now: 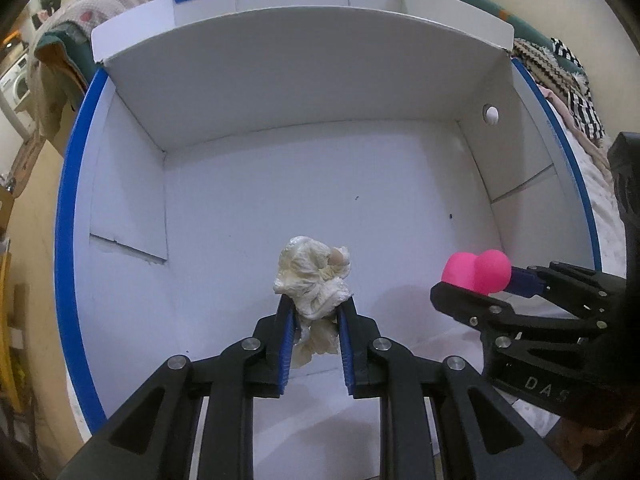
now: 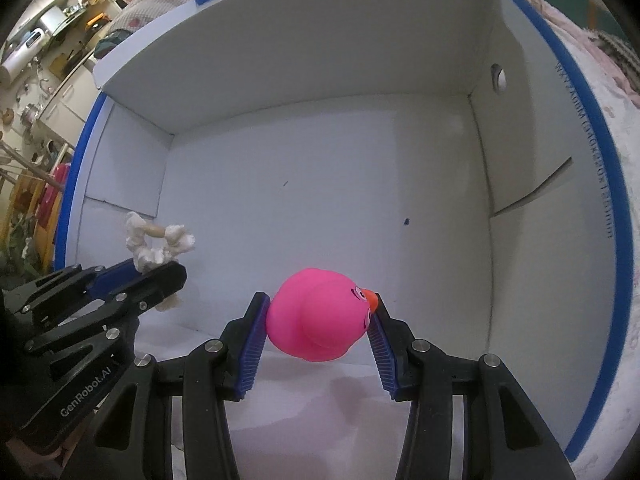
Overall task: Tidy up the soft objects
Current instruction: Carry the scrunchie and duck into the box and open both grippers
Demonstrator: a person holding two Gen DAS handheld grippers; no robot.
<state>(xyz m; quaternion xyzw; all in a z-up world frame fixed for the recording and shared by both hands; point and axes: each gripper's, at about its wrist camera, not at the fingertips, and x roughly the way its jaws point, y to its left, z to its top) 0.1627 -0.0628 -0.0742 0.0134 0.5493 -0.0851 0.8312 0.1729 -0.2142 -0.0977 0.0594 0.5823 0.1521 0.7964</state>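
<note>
My left gripper [image 1: 316,308] is shut on a crumpled cream-white soft toy [image 1: 314,280] and holds it above the floor of a white cardboard box [image 1: 260,184]. The toy also shows in the right wrist view [image 2: 154,244], held by the left gripper [image 2: 158,266]. My right gripper [image 2: 320,312] is shut on a pink rubber duck [image 2: 318,314] with an orange beak, held inside the same box [image 2: 320,184]. In the left wrist view the duck [image 1: 478,276] and the right gripper [image 1: 476,286] sit to the right of the left one.
The box has blue-edged rims [image 1: 66,208] and a raised back flap [image 1: 300,72]; its right wall has a round hole [image 1: 490,113]. Patterned bedding [image 1: 576,92] lies around the box. A cluttered room [image 2: 44,60] shows at the far left.
</note>
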